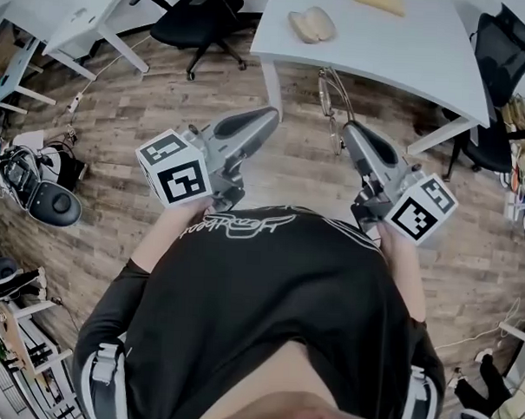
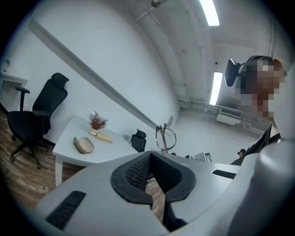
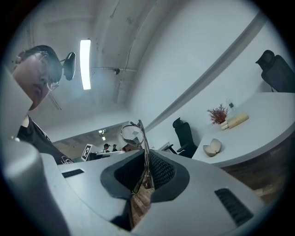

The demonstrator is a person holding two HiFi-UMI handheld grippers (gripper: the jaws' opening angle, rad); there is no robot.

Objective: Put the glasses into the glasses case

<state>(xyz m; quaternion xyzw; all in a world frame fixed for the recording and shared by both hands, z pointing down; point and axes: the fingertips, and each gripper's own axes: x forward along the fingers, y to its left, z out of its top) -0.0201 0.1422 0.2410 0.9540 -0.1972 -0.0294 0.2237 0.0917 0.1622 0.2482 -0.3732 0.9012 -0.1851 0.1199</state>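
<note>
The right tongs (image 1: 348,130) clamp the glasses (image 1: 334,107), the left tongs (image 1: 271,118) meet empty, and the open case (image 1: 312,24) on the table (image 1: 409,46) awaits.

Right gripper (image 1: 348,132) pinched glasses (image 1: 333,103) at its jaw tips, left gripper (image 1: 266,119) jaws near them. Open glasses case (image 1: 312,24) lay on table (image 1: 400,47), beyond both jaws.

Grippers: two, left gripper (image 1: 268,118) and right gripper (image 1: 349,130). Glasses (image 1: 334,107): one pair. Glasses case (image 1: 311,25): one, at 12 o'clock. White tables: two, one table (image 1: 399,54) at 1 o'clock, one table (image 1: 67,9) at 10 o'clock. Black office chairs: two, one chair (image 1: 192,23) at 11 o'clock, one chair (image 1: 504,50) at 2 o'clock.
</note>
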